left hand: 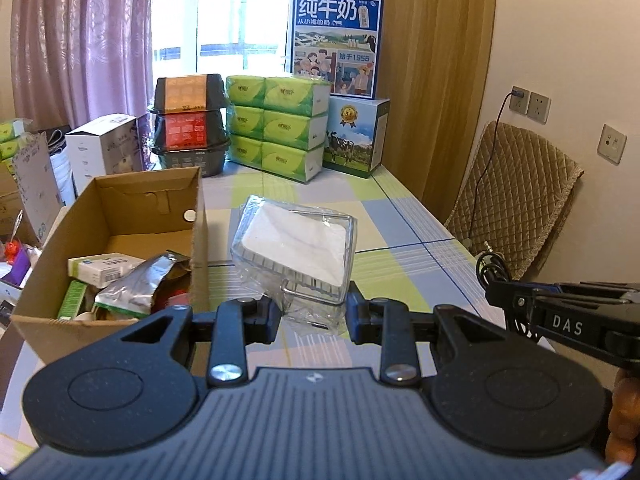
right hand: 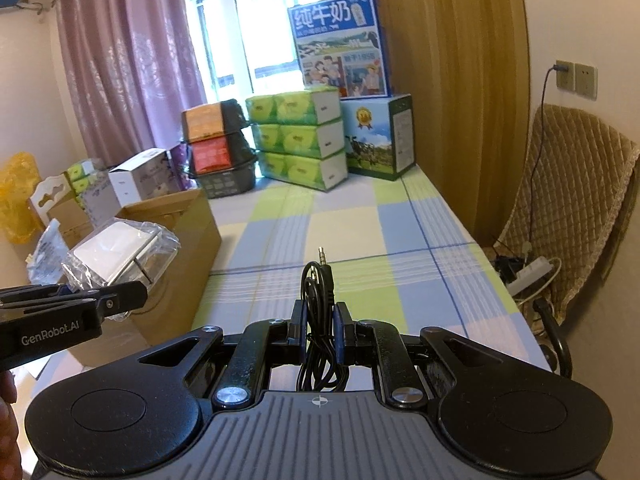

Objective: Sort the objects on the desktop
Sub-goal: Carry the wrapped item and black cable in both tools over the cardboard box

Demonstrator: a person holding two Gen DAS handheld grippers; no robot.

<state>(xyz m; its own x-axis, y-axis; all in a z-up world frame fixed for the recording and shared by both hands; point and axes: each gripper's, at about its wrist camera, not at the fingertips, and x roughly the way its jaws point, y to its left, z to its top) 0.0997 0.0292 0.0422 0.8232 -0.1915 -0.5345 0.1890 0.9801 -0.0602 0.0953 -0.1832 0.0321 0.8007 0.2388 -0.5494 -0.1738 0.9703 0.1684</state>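
Observation:
My left gripper [left hand: 314, 312] is shut on a clear plastic-wrapped case with a white pad inside [left hand: 296, 248]. It holds the case by its near edge, tilted above the checked tablecloth [left hand: 404, 236]. In the right wrist view the same case [right hand: 116, 252] hangs beside the open cardboard box [right hand: 176, 220], over the left gripper's fingers [right hand: 124, 294]. My right gripper [right hand: 320, 320] is shut on a coiled black audio cable [right hand: 320, 284], whose jack plug points up. The right gripper [left hand: 516, 300] and the cable [left hand: 490, 266] show at the right edge of the left wrist view.
The cardboard box [left hand: 120, 216] at the left holds several packets and small cartons. Green tissue packs [left hand: 276, 128], black food containers [left hand: 188, 120] and milk cartons [left hand: 336, 44] line the table's far end. A quilted chair [right hand: 572, 200] and a power strip [right hand: 532, 272] are off the right edge.

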